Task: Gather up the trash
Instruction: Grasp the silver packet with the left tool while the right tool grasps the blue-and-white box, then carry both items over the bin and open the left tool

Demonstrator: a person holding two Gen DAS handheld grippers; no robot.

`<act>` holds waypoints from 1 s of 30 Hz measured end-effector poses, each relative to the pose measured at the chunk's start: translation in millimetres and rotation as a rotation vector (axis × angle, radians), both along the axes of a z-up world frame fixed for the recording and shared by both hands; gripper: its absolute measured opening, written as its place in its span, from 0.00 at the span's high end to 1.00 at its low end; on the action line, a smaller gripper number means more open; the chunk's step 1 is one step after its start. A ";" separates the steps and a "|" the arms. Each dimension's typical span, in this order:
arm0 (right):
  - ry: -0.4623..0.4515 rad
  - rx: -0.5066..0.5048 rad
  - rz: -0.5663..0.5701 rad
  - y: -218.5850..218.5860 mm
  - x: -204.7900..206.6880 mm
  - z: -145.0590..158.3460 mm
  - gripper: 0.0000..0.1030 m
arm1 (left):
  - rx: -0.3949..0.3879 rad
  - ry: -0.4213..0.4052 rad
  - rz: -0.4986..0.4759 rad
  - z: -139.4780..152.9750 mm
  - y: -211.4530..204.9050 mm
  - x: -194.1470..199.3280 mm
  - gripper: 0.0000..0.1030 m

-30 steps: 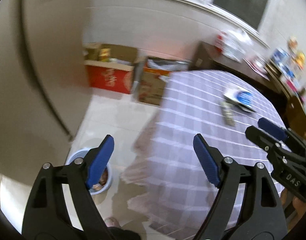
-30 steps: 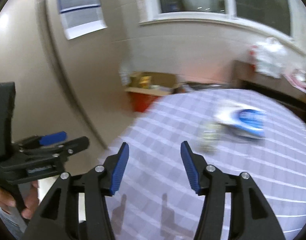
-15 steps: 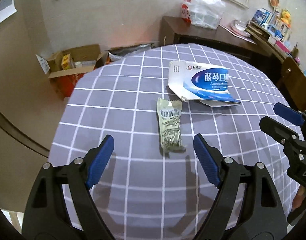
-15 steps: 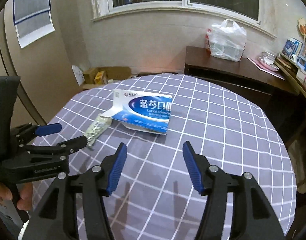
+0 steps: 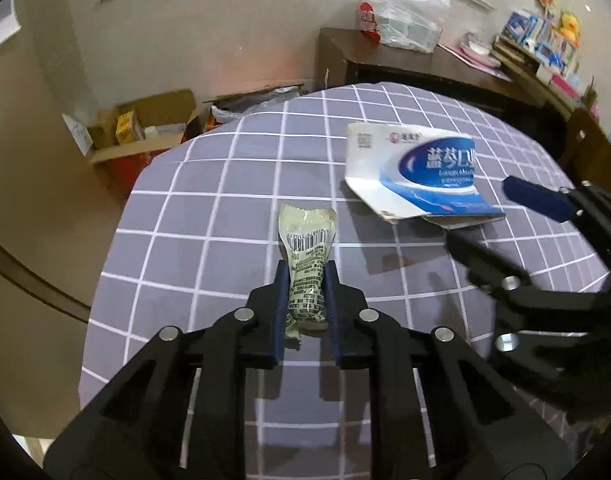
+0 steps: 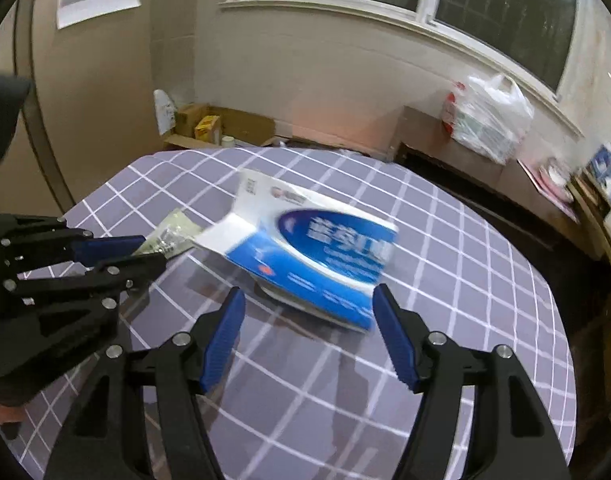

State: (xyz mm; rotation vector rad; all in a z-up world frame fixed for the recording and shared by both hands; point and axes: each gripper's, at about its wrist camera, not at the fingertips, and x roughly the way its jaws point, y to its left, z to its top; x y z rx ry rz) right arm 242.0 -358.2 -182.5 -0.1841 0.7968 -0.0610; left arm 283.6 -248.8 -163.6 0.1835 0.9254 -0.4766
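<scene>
A pale green crumpled wrapper (image 5: 307,264) with a barcode lies on the purple checked tablecloth (image 5: 209,208). My left gripper (image 5: 305,280) is shut on its near end. A flattened white and blue box (image 5: 421,176) lies further right on the cloth. In the right wrist view my right gripper (image 6: 309,312) is open, its jaws on either side of the near edge of the box (image 6: 313,252). The left gripper (image 6: 117,252) with the wrapper (image 6: 173,232) shows at the left there.
Open cardboard boxes (image 5: 141,128) stand on the floor beyond the table's far left edge. A dark wooden sideboard (image 5: 425,68) with a white plastic bag (image 5: 409,16) runs along the back wall. A shelf with small items (image 5: 545,48) is at the far right.
My left gripper moved forward and closed on the wrapper. My right gripper moved forward and left until its open jaws reached the box.
</scene>
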 end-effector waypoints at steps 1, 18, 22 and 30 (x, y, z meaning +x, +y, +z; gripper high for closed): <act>0.000 -0.016 0.012 7.3 3.4 -1.2 0.36 | 0.011 -0.021 0.019 1.1 4.0 0.4 0.84; -0.074 -0.016 -0.007 53.4 6.9 21.2 0.93 | -0.061 -0.134 0.156 34.7 119.7 -15.9 0.85; -0.098 0.107 0.068 87.4 -7.5 47.6 0.94 | -0.079 -0.148 0.190 41.0 156.3 -25.4 0.85; -0.087 0.287 0.297 208.2 -23.0 68.9 0.94 | -0.066 -0.146 0.296 33.1 252.4 -48.5 0.85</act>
